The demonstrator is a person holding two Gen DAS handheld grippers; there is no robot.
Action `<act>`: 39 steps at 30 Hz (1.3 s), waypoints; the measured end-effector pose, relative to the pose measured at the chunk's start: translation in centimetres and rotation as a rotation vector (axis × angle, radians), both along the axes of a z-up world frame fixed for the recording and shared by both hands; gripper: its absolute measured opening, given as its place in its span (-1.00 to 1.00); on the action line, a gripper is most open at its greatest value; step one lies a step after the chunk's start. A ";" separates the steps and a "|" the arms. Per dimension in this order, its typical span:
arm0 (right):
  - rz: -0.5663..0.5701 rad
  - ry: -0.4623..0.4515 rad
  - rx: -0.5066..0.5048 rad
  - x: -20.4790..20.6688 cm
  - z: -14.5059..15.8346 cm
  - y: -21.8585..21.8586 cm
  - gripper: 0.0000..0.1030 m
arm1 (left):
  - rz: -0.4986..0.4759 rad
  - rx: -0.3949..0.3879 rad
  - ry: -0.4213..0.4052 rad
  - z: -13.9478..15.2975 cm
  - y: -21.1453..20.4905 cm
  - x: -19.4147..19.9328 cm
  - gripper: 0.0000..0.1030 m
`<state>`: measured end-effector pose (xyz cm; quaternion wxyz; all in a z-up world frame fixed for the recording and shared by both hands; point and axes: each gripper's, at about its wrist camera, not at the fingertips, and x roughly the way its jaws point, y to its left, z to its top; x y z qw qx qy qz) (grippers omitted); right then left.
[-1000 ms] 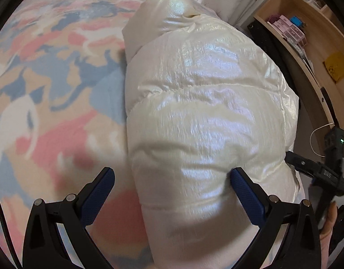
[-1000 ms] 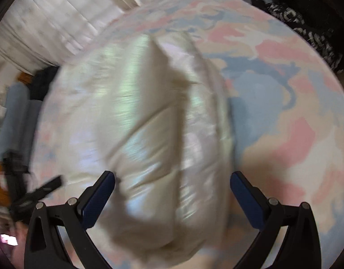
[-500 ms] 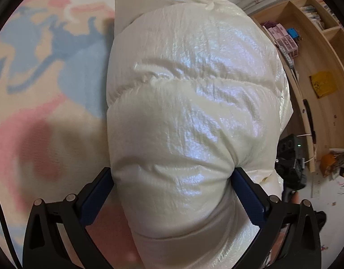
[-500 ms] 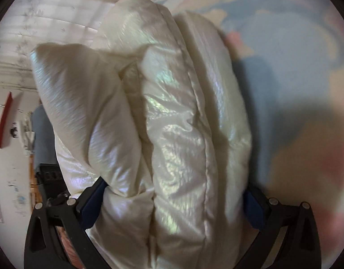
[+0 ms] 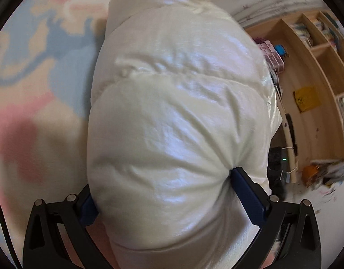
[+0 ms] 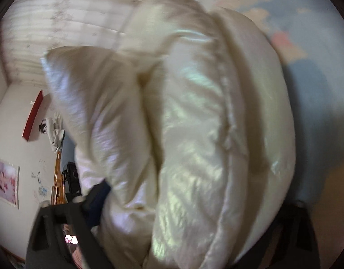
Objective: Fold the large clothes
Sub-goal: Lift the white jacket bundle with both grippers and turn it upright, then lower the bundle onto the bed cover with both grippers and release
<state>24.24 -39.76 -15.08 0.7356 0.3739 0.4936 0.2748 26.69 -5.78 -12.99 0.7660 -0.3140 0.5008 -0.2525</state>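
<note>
A shiny cream puffer jacket (image 5: 178, 116), folded into a thick bundle, fills the left wrist view over a pastel patterned bedspread (image 5: 37, 85). My left gripper (image 5: 163, 192) has its blue pads pressing into both sides of the bundle's near end. In the right wrist view the same jacket (image 6: 194, 134) shows its stacked folds, and my right gripper (image 6: 194, 204) straddles them with the padding bulging between its fingers; its right finger is mostly hidden. Both views are motion-blurred.
A wooden bookshelf (image 5: 317, 71) with books and a yellow bag stands right of the bed, clutter on the floor below. A curtained window (image 6: 71, 29), a white wall with a picture (image 6: 4, 179) and a chair lie left in the right wrist view.
Both grippers have pushed onto the jacket bundle from opposite ends and closed in on it. The bundle now bulges between the fingers and looks lifted and tilted.
</note>
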 end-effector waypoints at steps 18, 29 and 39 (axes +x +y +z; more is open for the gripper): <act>0.064 -0.283 0.061 -4.0 12.0 12.7 0.07 | 0.102 0.088 -0.184 15.9 13.5 -4.9 0.91; 0.129 -0.392 0.145 5.4 16.5 27.6 0.08 | 0.170 0.180 -0.310 23.2 30.1 1.8 0.91; 0.137 -0.406 0.093 16.8 9.3 39.9 0.07 | 0.210 0.197 -0.269 12.8 41.3 13.6 0.91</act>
